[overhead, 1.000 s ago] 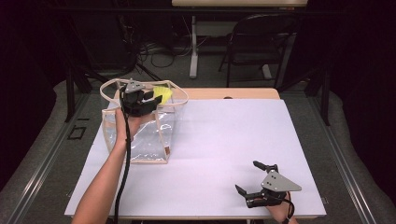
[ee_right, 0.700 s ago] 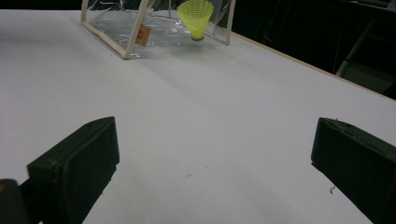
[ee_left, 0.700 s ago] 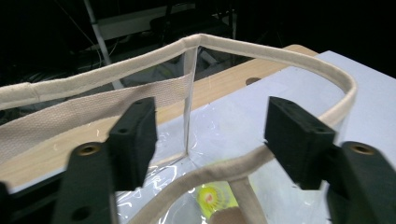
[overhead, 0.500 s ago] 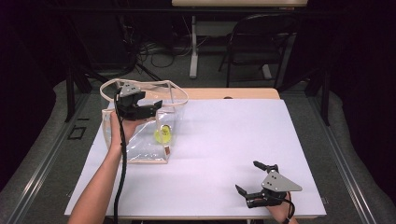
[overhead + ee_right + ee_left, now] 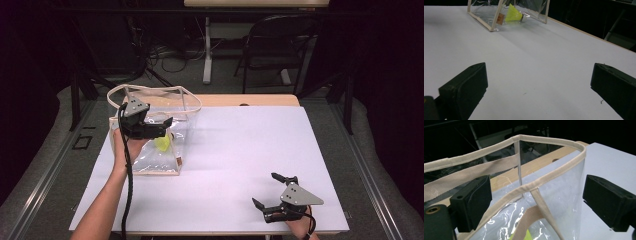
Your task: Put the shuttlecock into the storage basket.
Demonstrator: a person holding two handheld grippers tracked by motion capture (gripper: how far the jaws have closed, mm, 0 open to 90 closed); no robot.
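A clear plastic tote bag (image 5: 150, 94) with beige trim stands at the left of the white table (image 5: 240, 150). A yellow cone-shaped object (image 5: 161, 143), like a shuttlecock, lies on the bag's bottom. My left gripper (image 5: 165, 127) hovers over the bag's near rim. Its jaws have just been opening and now stand open, with nothing pressed between the pads. In the left gripper view the bag's rim (image 5: 554, 178) runs below my left gripper (image 5: 536, 200), and the yellow object (image 5: 531, 236) shows through the plastic. My right gripper (image 5: 264, 188) rests open at the table's front right, facing the bag (image 5: 491, 17) and yellow object (image 5: 514, 14).
A wooden tabletop strip (image 5: 250, 100) shows behind the white surface. Beyond it stand a black chair (image 5: 280, 45), a desk leg (image 5: 207, 50) and floor cables (image 5: 170, 55). Wide white surface lies between the bag and the right gripper.
The left gripper held the yellow object above the bag, then let it go; it now lies inside. The left hand has shifted toward the bag's near side. The right gripper stayed still.
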